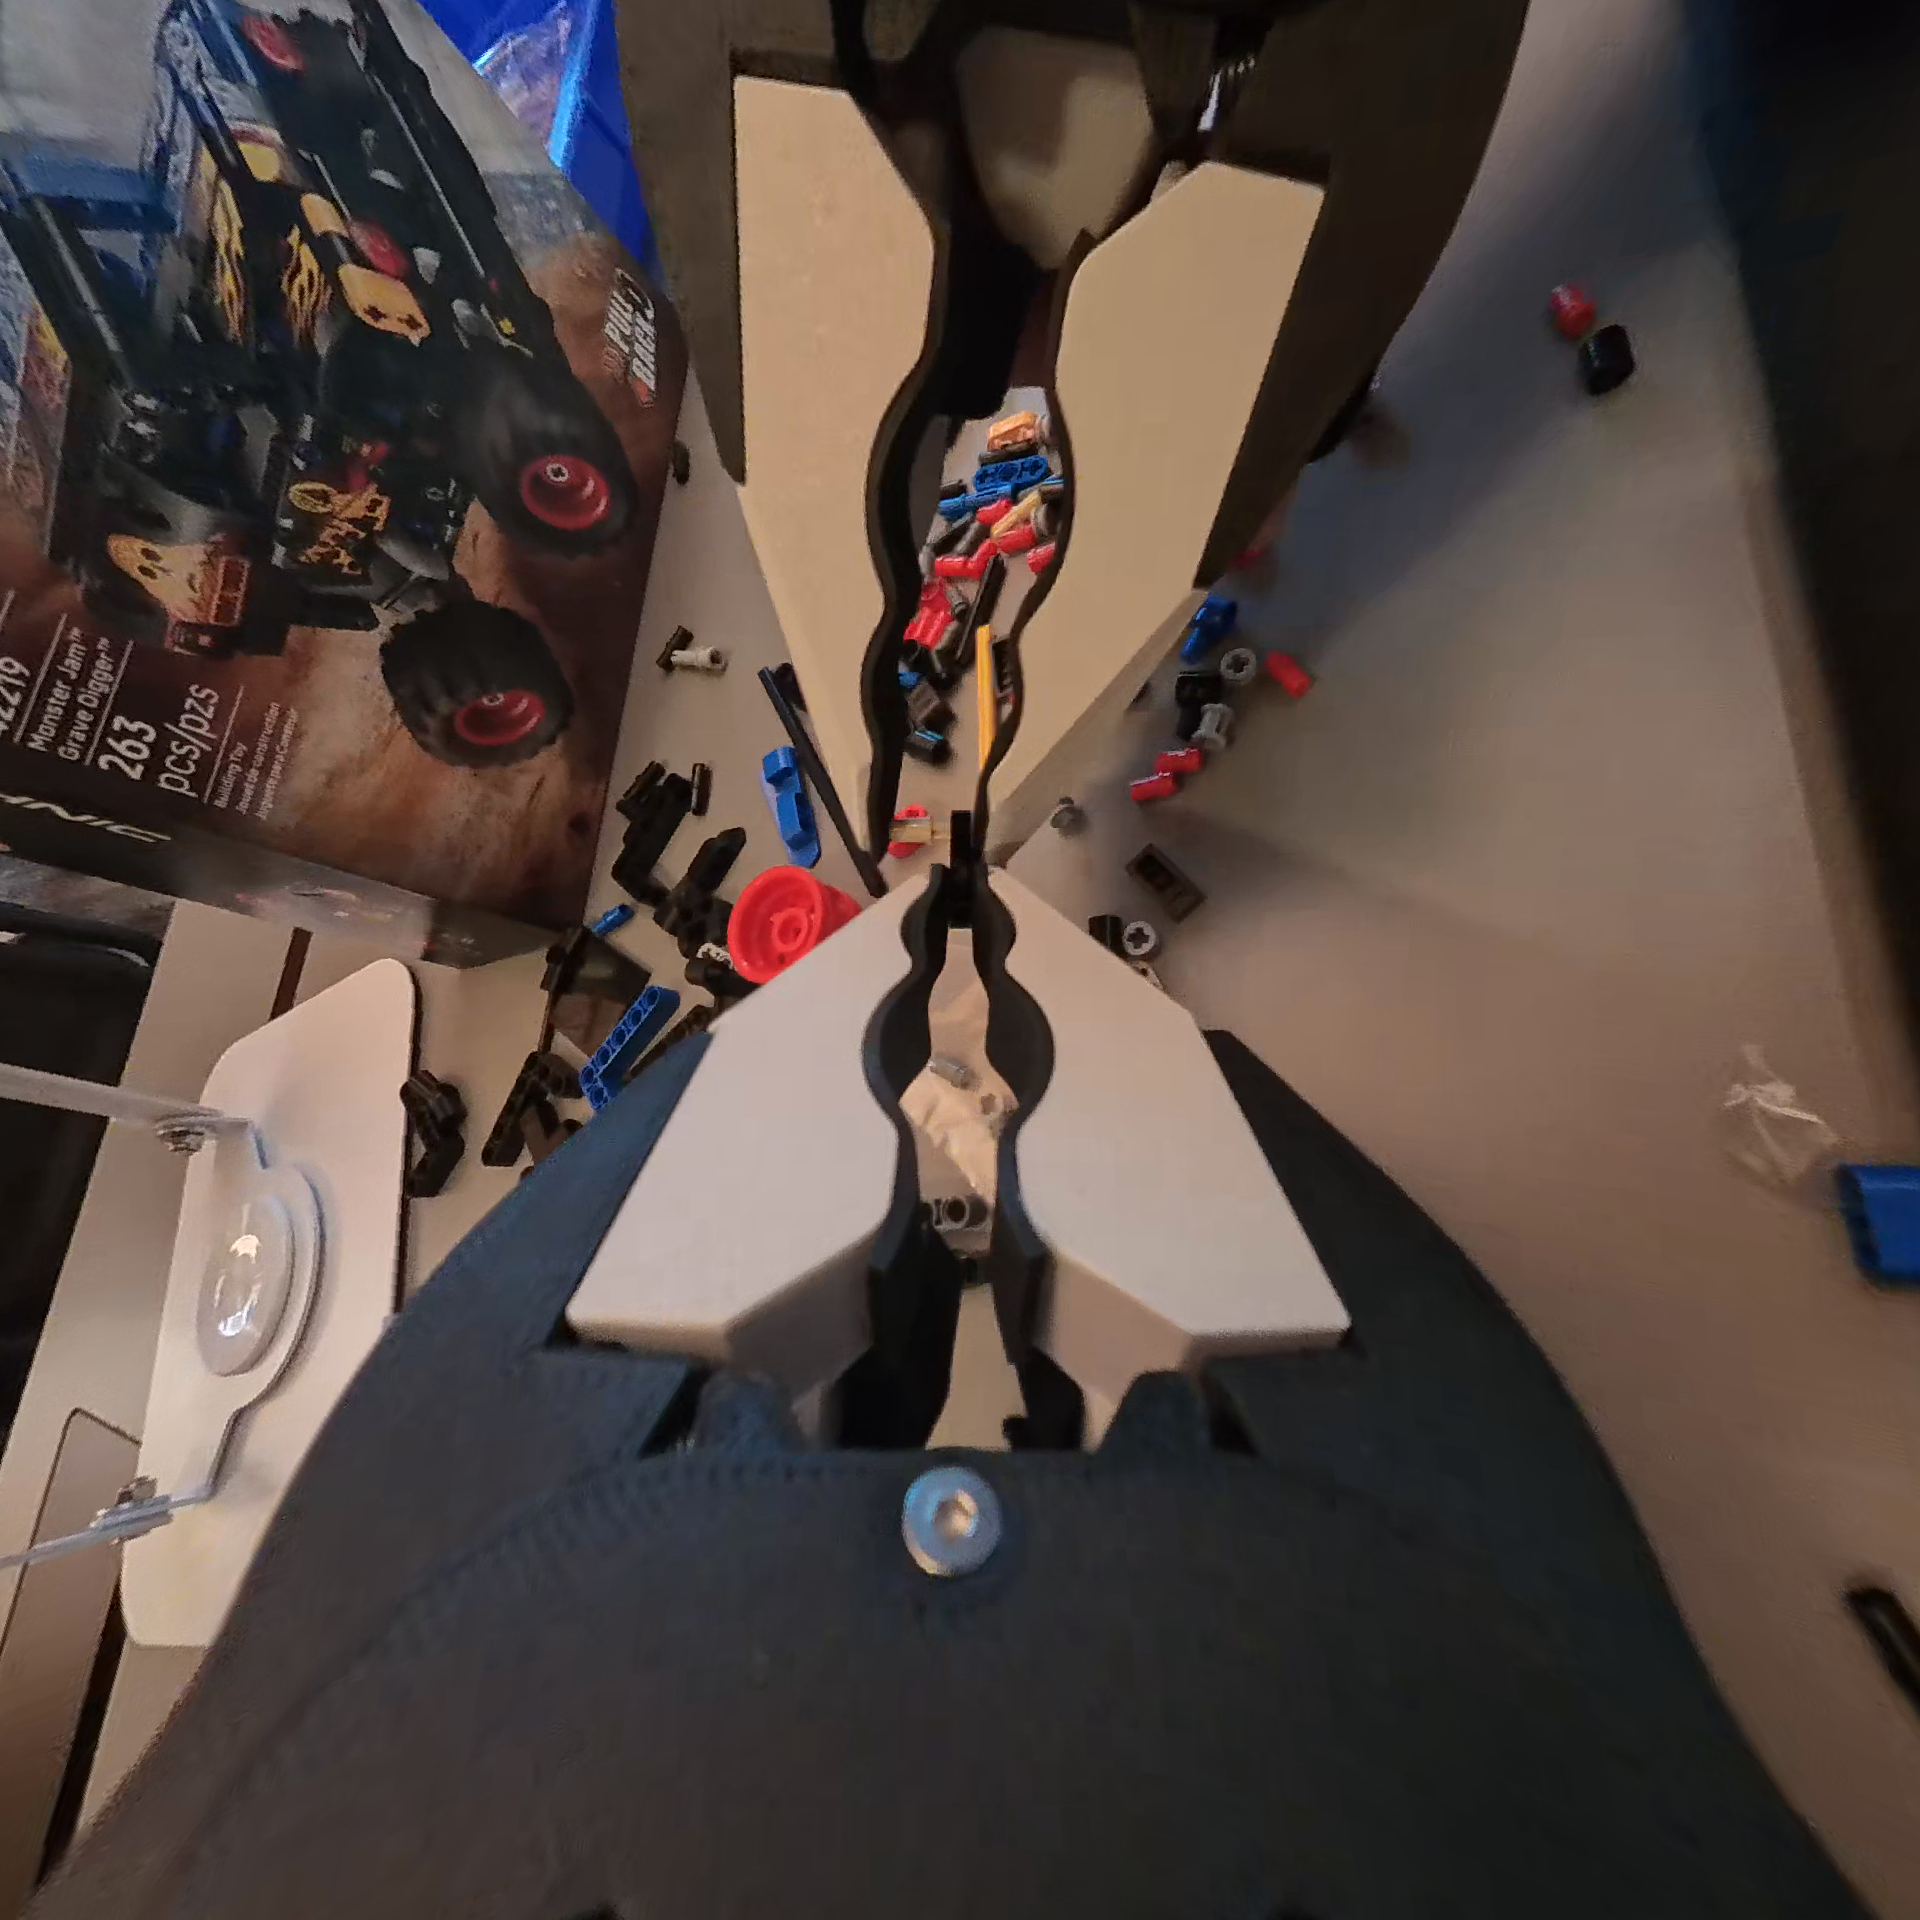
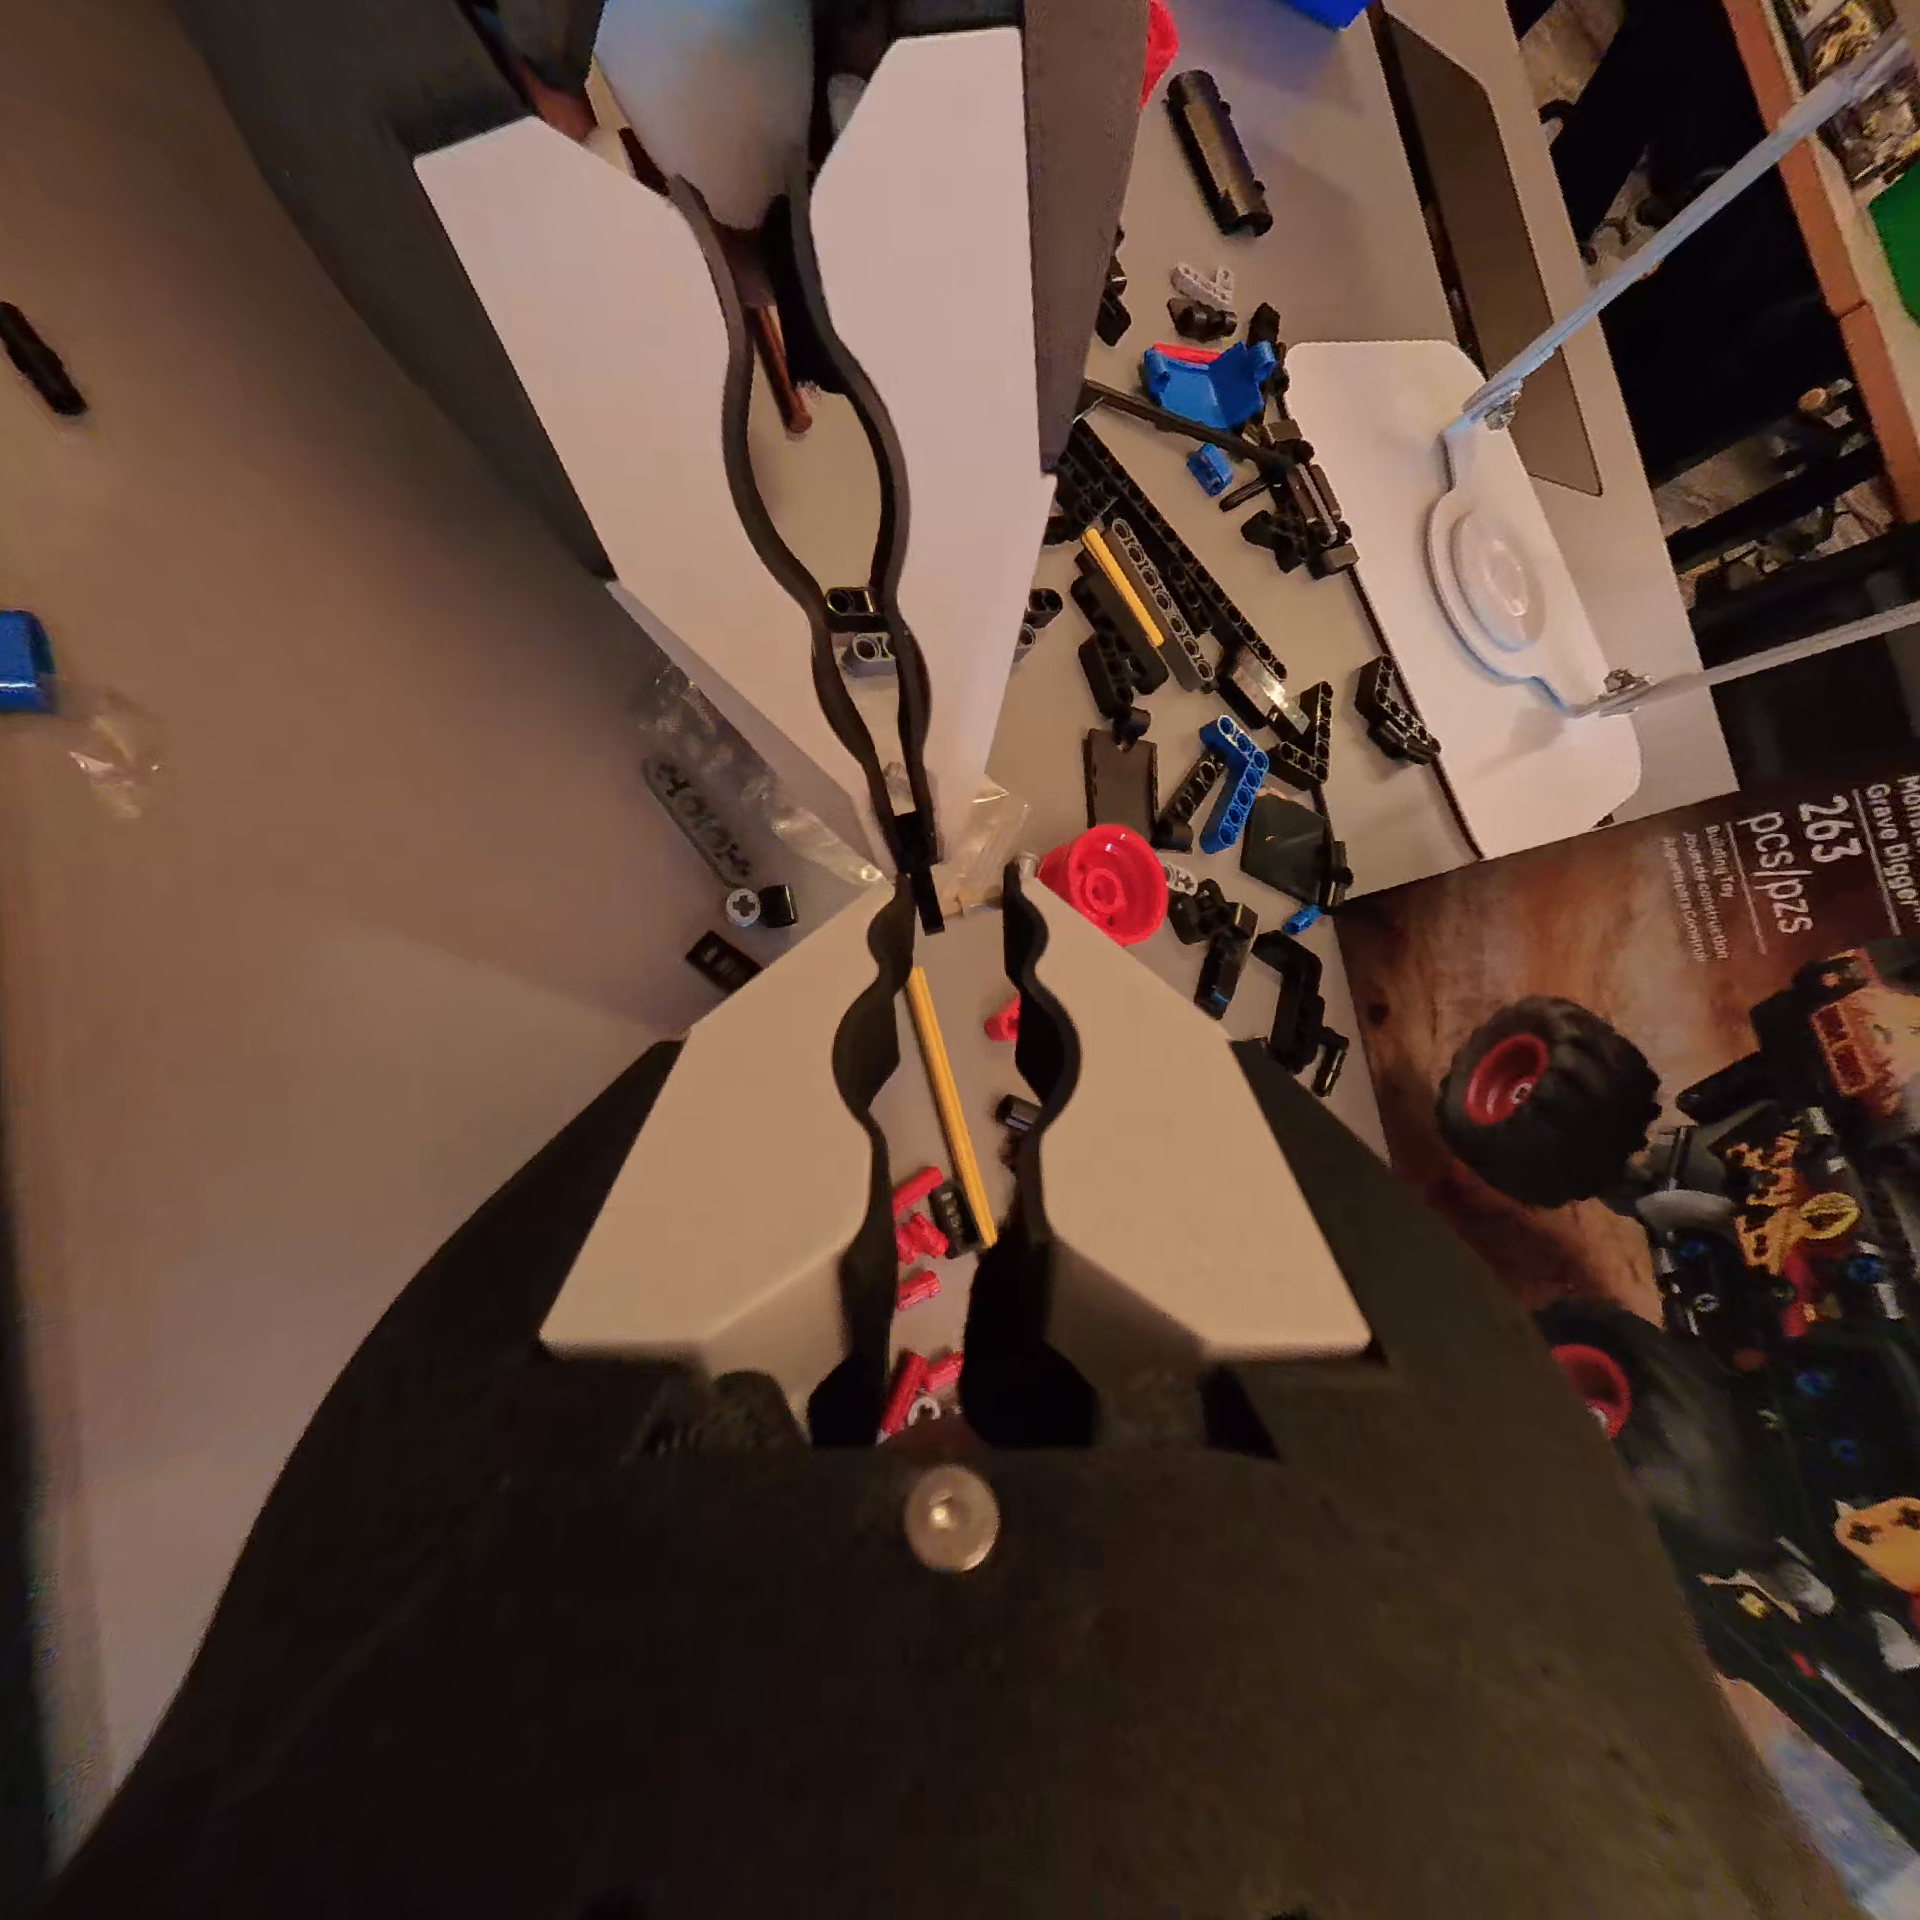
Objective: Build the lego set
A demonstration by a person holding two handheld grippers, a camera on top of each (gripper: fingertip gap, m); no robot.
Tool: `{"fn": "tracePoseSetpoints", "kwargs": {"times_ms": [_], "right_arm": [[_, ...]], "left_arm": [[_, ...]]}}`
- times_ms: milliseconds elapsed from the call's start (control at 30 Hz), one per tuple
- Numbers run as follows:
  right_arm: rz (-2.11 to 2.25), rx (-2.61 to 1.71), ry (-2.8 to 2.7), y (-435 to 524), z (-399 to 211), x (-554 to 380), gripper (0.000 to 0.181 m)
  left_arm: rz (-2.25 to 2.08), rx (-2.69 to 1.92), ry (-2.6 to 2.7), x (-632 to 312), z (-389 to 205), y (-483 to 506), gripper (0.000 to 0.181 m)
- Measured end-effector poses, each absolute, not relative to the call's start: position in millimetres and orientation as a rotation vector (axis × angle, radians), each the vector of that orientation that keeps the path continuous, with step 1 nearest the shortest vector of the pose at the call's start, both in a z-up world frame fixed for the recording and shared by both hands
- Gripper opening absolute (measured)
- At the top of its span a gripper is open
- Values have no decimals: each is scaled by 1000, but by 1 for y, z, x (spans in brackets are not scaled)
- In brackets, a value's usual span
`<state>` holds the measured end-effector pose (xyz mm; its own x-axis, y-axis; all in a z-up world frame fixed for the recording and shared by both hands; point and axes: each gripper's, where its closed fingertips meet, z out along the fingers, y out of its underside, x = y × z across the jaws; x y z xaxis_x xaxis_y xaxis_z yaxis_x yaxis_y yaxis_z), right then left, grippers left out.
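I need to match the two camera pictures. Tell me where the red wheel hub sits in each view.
Left wrist view: red wheel hub lies just left of centre, beside the near tool's left fingertip.
Right wrist view: hub lies just right of centre, beside the near tool's right fingertip.
Shared landmark: the toy box.

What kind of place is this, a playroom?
Probably a home desk or hobby table rather than a playroom: loose lego pieces are scattered over a pale tabletop, and the set's box lies beside them.
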<state>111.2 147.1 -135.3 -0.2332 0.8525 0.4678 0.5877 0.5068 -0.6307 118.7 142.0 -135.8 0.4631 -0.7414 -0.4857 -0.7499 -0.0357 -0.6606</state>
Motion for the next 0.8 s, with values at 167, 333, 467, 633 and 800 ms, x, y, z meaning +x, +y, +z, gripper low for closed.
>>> {"fn": "tracePoseSetpoints", "kwargs": {"times_ms": [167, 333, 467, 633, 800], "right_arm": [[393, -1174, -1954, 146, -134, 112, 14], [377, -1192, -1946, 147, -132, 111, 14], [350, -1171, -1940, 146, -127, 112, 13], [351, -1203, -1954, 146, -131, 114, 13], [454, -1223, -1884, 147, -119, 113, 14]], "left_arm": [[50, -1750, 1288, 120, -133, 141, 1], [83, -1748, 1265, 118, -131, 143, 2], [94, -1752, 1236, 119, -127, 143, 2], [95, -1778, 1209, 120, -129, 144, 2], [9, -1790, 1145, 118, -119, 145, 2]]}}
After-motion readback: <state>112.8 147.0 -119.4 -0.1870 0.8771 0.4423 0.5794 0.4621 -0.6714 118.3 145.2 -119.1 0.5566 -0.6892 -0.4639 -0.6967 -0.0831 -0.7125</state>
